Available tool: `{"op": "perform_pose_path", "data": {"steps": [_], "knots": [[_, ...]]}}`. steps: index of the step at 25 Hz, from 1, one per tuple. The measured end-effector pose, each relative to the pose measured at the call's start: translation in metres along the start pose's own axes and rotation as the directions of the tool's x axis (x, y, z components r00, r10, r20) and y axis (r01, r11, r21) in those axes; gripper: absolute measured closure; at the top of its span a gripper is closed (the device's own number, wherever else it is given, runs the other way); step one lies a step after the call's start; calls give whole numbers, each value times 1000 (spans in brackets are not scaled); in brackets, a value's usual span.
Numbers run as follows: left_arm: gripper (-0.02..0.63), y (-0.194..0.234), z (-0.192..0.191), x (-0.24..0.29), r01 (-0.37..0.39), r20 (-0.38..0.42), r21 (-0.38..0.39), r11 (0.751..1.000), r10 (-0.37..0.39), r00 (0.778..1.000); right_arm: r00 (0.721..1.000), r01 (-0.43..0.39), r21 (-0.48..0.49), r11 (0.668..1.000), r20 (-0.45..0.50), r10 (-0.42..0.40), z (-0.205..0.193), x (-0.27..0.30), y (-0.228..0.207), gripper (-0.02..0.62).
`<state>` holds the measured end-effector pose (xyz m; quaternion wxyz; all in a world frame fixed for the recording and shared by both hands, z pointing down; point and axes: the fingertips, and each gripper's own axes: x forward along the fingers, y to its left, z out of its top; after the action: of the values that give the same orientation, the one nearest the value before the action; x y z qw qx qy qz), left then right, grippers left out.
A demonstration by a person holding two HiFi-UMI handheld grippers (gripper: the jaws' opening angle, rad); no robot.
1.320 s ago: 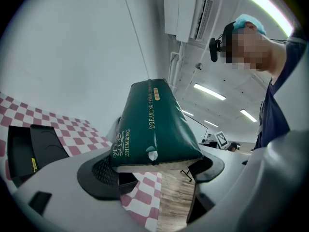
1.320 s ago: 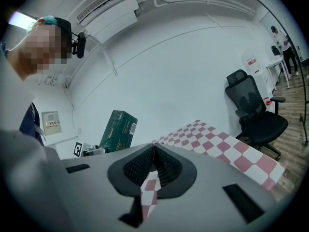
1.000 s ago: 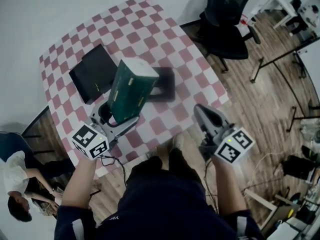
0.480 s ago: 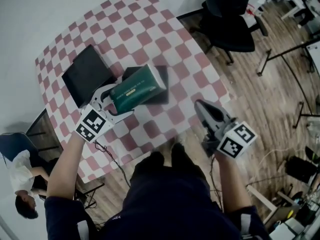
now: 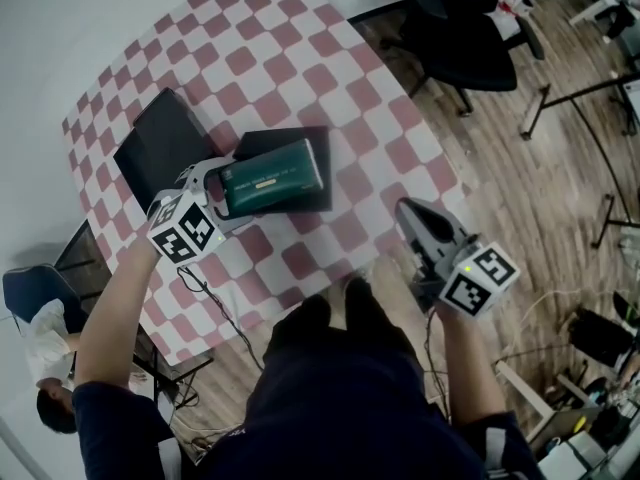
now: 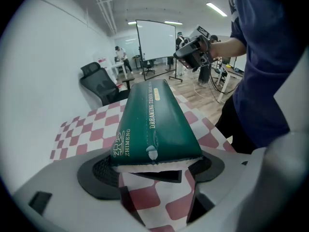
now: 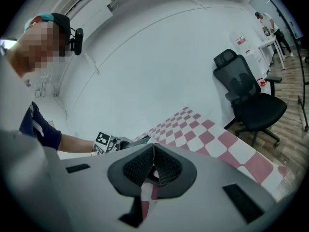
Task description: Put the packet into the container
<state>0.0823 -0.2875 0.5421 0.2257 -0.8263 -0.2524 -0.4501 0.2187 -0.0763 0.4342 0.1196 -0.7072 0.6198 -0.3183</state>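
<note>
A dark green packet (image 5: 272, 178) with gold print lies nearly flat over a black container (image 5: 281, 136) on the checked table (image 5: 260, 58). My left gripper (image 5: 213, 186) is shut on the packet's near end, its marker cube towards me. In the left gripper view the packet (image 6: 154, 122) runs away from the jaws, its white crimped edge held between the pads (image 6: 104, 170). My right gripper (image 5: 415, 218) hangs off the table's near right edge, shut on nothing. In the right gripper view its pads (image 7: 140, 166) meet.
A second flat black piece (image 5: 160, 148) lies left of the container. An office chair (image 5: 465, 38) stands on the wood floor beyond the table's right corner. A person (image 5: 45, 368) sits at lower left. The table's near edge (image 5: 300, 288) runs just before my legs.
The packet has gone from steeply tilted above the table to lying almost flat over the black container. My left gripper moved left and away with it. The right gripper barely moved.
</note>
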Motion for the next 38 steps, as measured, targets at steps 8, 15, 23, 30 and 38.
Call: {"op": "perform_pose_path", "data": {"steps": [8,15,23,30,38], "knots": [[166,-2,-10,30,95,-136,157,983,-74,988,1000,14,18,1000,-13,-13,-7,4,-12,578],[166,-3,-19,51,160,-228,230,960,-106,968,999,31,41,999,-22,-30,-12,4,-23,578],[164,-1,-24,66,180,-273,273,945,-103,956,999,16,49,999,-35,-14,-20,9,-22,577],[163,-1,-25,65,185,-285,293,938,-99,953,999,12,48,999,-43,-10,-23,14,-19,578],[161,0,-12,41,181,-244,279,943,-113,963,999,4,48,999,-44,-2,-26,19,-13,577]]}}
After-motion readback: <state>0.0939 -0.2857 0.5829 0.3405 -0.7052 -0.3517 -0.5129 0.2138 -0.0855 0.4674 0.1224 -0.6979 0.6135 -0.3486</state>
